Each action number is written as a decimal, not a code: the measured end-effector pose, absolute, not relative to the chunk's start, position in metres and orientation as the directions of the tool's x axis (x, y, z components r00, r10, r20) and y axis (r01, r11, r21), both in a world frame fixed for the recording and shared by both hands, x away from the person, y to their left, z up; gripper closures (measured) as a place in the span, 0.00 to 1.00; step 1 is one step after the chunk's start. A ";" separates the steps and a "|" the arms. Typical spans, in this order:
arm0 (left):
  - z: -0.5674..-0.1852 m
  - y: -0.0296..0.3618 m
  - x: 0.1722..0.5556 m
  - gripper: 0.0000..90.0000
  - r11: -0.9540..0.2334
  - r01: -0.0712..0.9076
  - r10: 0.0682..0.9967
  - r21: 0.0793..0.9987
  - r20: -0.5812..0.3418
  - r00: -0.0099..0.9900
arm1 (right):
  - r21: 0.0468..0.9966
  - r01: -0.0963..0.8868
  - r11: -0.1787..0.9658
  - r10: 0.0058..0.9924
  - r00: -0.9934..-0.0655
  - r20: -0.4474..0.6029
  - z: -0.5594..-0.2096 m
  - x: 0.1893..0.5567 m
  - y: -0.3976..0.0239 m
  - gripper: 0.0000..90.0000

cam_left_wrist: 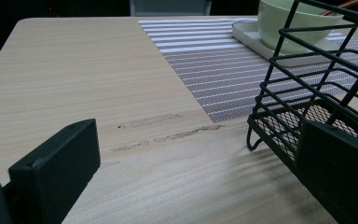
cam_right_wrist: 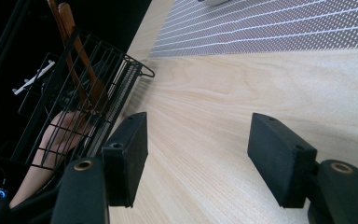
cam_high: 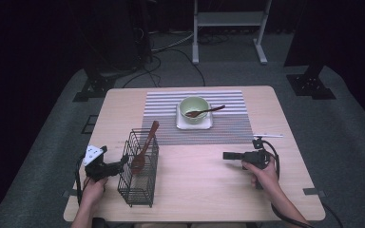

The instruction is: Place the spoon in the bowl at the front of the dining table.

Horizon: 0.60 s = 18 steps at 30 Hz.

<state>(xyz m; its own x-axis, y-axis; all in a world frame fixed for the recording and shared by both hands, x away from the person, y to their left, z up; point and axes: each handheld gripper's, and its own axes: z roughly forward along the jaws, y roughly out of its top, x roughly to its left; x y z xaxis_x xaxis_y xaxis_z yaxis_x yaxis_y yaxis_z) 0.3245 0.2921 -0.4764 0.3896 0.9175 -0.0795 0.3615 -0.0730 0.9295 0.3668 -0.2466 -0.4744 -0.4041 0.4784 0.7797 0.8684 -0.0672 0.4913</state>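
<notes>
High view puts my left gripper at the near left wall of the wire basket, which stands on the table with one wooden spoon leaning in it, bowl down, handle sticking out over the top rim toward the mat. In the left gripper view my jaws stand wide, one out on bare table, the other up against the basket's wires; nothing is pinched, and whether that jaw touches the wire I cannot tell. My right gripper hangs well apart over bare wood, pointing at the basket, jaws spread and empty, as the right gripper view shows. A second spoon lies across the green bowl on its white tray, far side of the mat. My worry is the basket: it looks light and tall, so a sideways nudge from my left jaw could slide or tip it and throw the spoon out. If I close on a thin wire off-centre, the basket may twist. Reaching for the far spoon, I could hook the bowl's rim and drag it off the tray.
</notes>
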 end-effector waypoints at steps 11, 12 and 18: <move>-0.476 0.292 0.325 0.00 -0.075 0.362 0.917 0.929 -0.078 0.391 | 0.497 0.865 -0.069 0.479 -0.408 0.777 -0.475 0.360 -0.249 0.40; -0.476 0.292 0.325 0.00 -0.074 0.362 0.917 0.929 -0.079 0.391 | 0.497 0.865 -0.067 0.480 -0.409 0.776 -0.475 0.360 -0.249 0.40; -0.476 0.292 0.325 0.00 -0.077 0.363 0.917 0.929 -0.077 0.392 | 0.503 0.862 -0.061 0.477 -0.417 0.774 -0.474 0.356 -0.248 0.40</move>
<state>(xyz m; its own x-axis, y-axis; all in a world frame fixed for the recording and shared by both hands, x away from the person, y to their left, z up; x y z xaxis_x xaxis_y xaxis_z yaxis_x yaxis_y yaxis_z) 0.3245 0.2919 -0.4763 0.3923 0.9166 -0.0767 0.3627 -0.0775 0.9287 0.3556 -0.2482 -0.4743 -0.4169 0.4773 0.7735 0.8623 -0.0614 0.5027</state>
